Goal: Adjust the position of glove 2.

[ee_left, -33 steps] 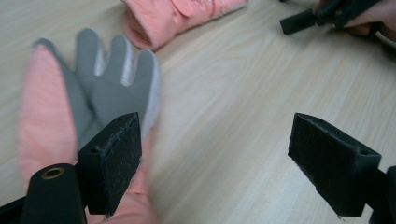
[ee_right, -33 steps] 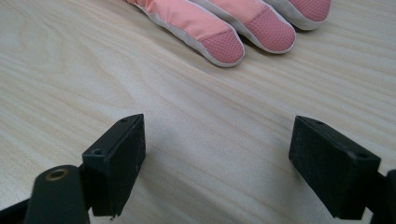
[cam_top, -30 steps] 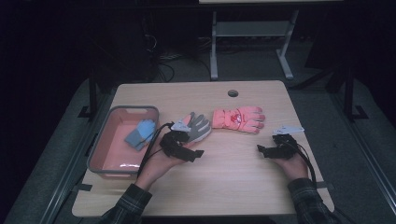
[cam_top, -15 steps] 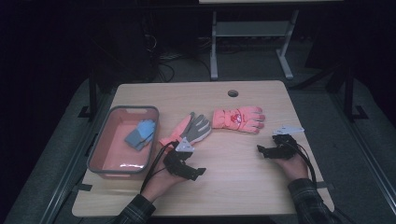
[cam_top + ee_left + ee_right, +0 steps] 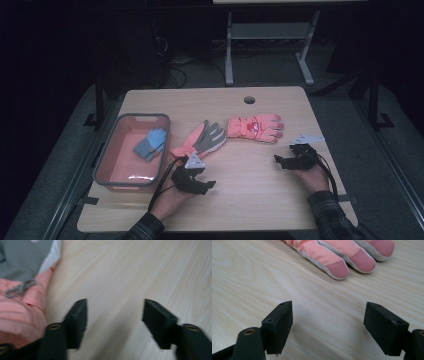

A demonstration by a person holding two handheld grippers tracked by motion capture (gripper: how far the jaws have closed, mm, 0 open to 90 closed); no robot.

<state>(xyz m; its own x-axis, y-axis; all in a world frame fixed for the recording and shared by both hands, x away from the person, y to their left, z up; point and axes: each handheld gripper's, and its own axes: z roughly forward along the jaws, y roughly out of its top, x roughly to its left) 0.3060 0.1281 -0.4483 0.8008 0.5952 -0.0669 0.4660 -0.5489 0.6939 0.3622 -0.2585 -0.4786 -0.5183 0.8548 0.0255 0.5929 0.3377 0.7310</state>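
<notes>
Pulled my left gripper [image 5: 209, 185] nearer, off the grey-and-pink glove [image 5: 201, 140]; jaws wide, empty. Right gripper [image 5: 278, 161] jaws wide, unmoved.

You have nothing readable here: no text, label, brand or number stands out on any surface. The pink glove [image 5: 256, 127] carries a darker red patch on its back (possibly a logo or print), but it is too small and blurred for you to make out.

Looks like a lab/test room: dark surroundings, bare wood table [image 5: 260, 200], cables [image 5: 172, 75] on floor, metal stand [image 5: 267, 35] behind.
</notes>
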